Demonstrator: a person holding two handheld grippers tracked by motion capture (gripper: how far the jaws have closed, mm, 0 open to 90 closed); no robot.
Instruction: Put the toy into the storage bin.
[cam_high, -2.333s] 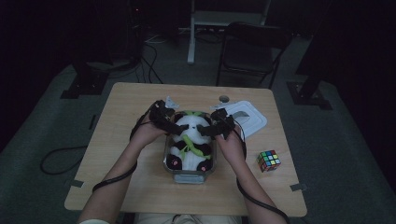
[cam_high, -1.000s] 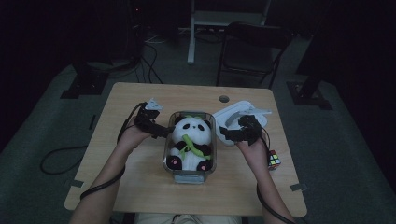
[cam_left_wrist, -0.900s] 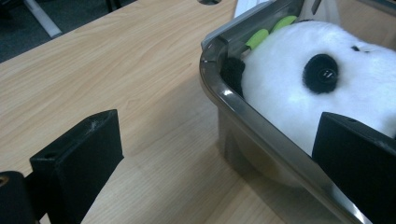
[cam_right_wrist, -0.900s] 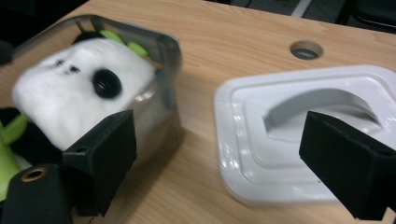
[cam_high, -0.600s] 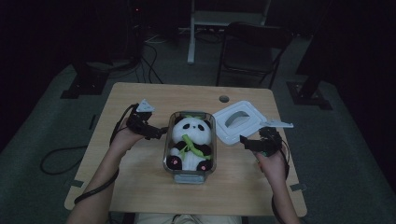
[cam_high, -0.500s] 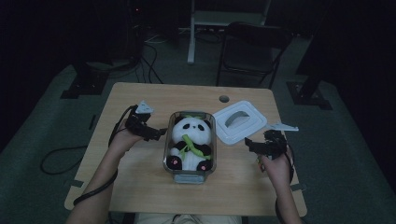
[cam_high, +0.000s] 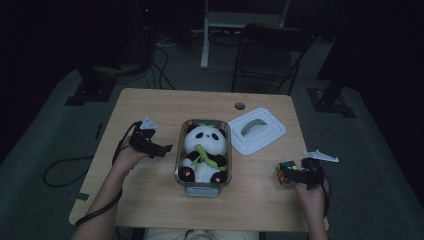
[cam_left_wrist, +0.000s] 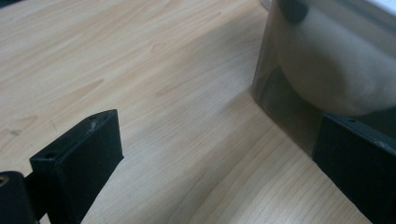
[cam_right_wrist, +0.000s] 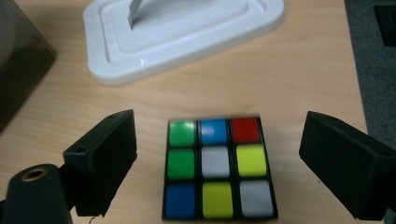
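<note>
Nearest the person, at the table's (cam_high: 150, 197) right front, the right gripper (cam_high: 292, 175) has its two black jaws spread wide on either side of one puzzle cube (cam_right_wrist: 218, 169), neither jaw touching it; the cube sits flat near the right edge, its nine-tile top face up and its sides roughly square to the jaws. At mid-left, the left gripper (cam_high: 161, 149) rests low over bare wood with its jaws also spread, holding nothing, pointed at the left wall of one clear container (cam_high: 180, 165). That container runs lengthwise front to back at table centre, and one panda plush (cam_high: 204, 154) lies in it, head toward the far side. Farther right lies one white lid (cam_high: 256, 131), just beside the container, between it and the cube's side of the table.
</note>
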